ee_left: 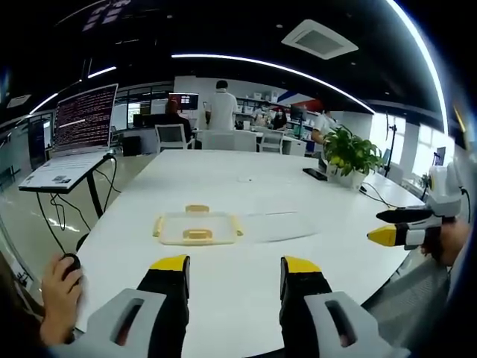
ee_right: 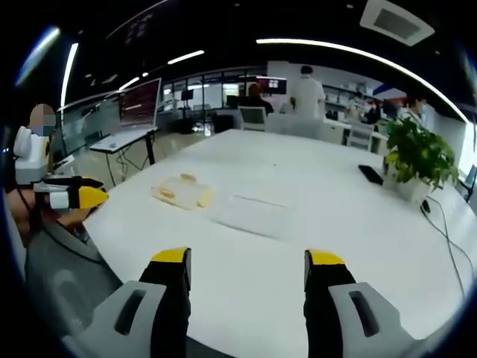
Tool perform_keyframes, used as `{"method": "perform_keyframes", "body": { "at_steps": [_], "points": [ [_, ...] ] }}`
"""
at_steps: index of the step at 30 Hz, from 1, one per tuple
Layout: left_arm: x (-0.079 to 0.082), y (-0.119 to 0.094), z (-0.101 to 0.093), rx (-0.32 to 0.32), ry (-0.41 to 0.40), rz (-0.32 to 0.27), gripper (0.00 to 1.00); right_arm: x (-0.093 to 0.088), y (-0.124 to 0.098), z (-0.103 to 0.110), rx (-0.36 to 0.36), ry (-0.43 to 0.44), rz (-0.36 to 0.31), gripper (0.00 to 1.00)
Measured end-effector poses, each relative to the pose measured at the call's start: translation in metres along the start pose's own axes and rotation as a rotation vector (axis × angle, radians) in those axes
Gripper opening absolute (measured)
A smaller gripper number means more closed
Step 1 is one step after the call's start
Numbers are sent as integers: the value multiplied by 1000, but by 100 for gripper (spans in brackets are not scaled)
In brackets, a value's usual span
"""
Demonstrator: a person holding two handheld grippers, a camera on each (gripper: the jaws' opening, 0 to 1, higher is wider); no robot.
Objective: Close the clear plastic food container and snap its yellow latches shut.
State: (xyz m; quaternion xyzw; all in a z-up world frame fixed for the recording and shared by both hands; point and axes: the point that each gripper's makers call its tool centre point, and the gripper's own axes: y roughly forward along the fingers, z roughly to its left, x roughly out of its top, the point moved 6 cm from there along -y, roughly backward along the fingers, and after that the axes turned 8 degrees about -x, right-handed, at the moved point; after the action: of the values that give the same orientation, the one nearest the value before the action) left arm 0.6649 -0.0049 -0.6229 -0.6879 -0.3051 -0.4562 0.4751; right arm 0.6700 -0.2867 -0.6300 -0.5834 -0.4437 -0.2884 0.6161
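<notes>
Container (ee_left: pixel 197 227) sits mid-desk, lid (ee_left: pixel 279 224) flat on its right; left gripper (ee_left: pixel 234 267) nearer, right gripper (ee_right: pixel 246 261) farther, both open, empty.

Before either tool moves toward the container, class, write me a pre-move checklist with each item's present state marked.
1. Left tool open and holding nothing: ok.
2. Right tool open and holding nothing: ok.
3. Container base flat on the white table: ok.
4. Clear lid on the base: not ok; it lies flat on the table beside it.
5. Yellow latches snapped shut: not ok, with the lid off.
6. Path from tools to container free of obstacles: ok; plant and phone sit far beyond it.
</notes>
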Motion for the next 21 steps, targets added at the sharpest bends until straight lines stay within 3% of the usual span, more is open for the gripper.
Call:
{"method": "perform_keyframes", "body": {
  "at_steps": [21],
  "points": [
    [1, 0, 0, -1, 2, -1, 43, 1, 0, 1, 7, 5, -1, 56]
  ]
}}
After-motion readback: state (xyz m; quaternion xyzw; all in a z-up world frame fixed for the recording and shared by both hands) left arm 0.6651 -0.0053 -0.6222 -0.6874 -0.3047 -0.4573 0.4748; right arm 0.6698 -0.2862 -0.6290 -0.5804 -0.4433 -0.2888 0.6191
